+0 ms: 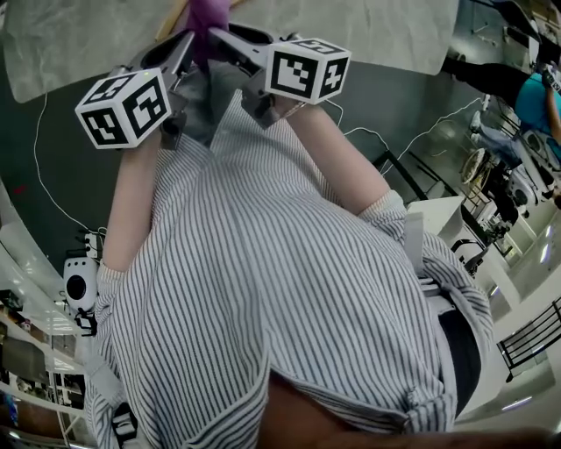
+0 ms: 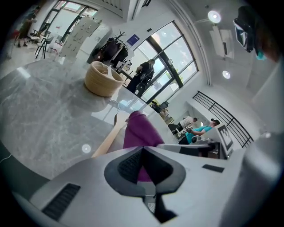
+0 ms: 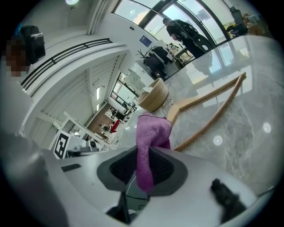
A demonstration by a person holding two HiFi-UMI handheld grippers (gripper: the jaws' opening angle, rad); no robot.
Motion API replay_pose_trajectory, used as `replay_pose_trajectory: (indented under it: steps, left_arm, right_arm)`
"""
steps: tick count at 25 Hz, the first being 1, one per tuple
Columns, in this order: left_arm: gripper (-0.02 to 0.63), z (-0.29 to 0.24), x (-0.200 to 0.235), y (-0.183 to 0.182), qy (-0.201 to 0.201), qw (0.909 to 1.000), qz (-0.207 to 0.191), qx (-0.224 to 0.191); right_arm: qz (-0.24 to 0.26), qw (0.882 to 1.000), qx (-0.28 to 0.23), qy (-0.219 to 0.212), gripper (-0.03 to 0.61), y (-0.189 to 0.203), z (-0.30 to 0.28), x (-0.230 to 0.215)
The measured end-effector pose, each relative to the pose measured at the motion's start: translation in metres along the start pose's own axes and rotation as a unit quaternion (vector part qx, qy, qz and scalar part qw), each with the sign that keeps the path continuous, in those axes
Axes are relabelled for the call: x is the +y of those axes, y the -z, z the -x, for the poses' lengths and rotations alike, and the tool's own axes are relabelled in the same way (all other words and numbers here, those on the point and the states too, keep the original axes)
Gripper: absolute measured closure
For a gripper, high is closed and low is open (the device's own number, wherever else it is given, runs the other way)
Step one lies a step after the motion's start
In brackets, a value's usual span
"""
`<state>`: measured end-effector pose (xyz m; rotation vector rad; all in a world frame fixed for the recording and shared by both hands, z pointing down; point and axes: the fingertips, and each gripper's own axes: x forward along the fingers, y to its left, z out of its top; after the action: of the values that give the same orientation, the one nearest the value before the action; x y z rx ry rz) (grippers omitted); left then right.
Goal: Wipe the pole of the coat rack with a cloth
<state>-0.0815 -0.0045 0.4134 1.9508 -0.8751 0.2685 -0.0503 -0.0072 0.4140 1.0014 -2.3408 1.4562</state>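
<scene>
A purple cloth (image 1: 203, 19) is held between both grippers at the top of the head view. My left gripper (image 1: 186, 46) is shut on the cloth (image 2: 138, 132), which bulges out past its closed jaws. My right gripper (image 1: 219, 37) is shut on the cloth (image 3: 150, 133) too, and a strip hangs down through its pads. A light wooden piece (image 3: 208, 111), shaped like a hanger arm, lies on the marble surface just beyond the cloth. It shows as a wooden bar (image 2: 108, 138) beside the cloth in the left gripper view. Only a short wooden end (image 1: 172, 19) appears in the head view.
A wicker basket (image 2: 102, 79) stands on the grey marble surface (image 2: 40, 111) farther out, also seen as the basket (image 3: 154, 95) in the right gripper view. People and furniture are far behind. A white cable (image 1: 39, 158) runs over the dark floor at the left.
</scene>
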Motion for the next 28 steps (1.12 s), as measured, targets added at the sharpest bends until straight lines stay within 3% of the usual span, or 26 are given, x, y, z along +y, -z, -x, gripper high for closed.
replay_pose_trajectory:
  steps: [8, 15, 20, 28]
  left_arm:
    - [0.6, -0.004, -0.016, -0.04, 0.003, 0.9985, -0.049, -0.025]
    - [0.6, -0.014, -0.029, -0.049, -0.012, 0.9987, -0.025, -0.042]
    - [0.6, -0.03, -0.051, -0.054, 0.0, 0.9986, -0.033, -0.041]
    - [0.6, -0.035, -0.053, -0.075, -0.004, 0.9979, -0.046, -0.045]
  right_arm:
    - [0.056, 0.998, 0.027, 0.004, 0.502, -0.025, 0.018, -0.004]
    - [0.092, 0.995, 0.037, -0.01, 0.502, -0.063, 0.04, -0.01]
    - [0.137, 0.99, 0.036, -0.016, 0.503, -0.095, 0.051, -0.009]
    - [0.168, 0.985, 0.032, -0.011, 0.502, -0.115, 0.063, -0.015]
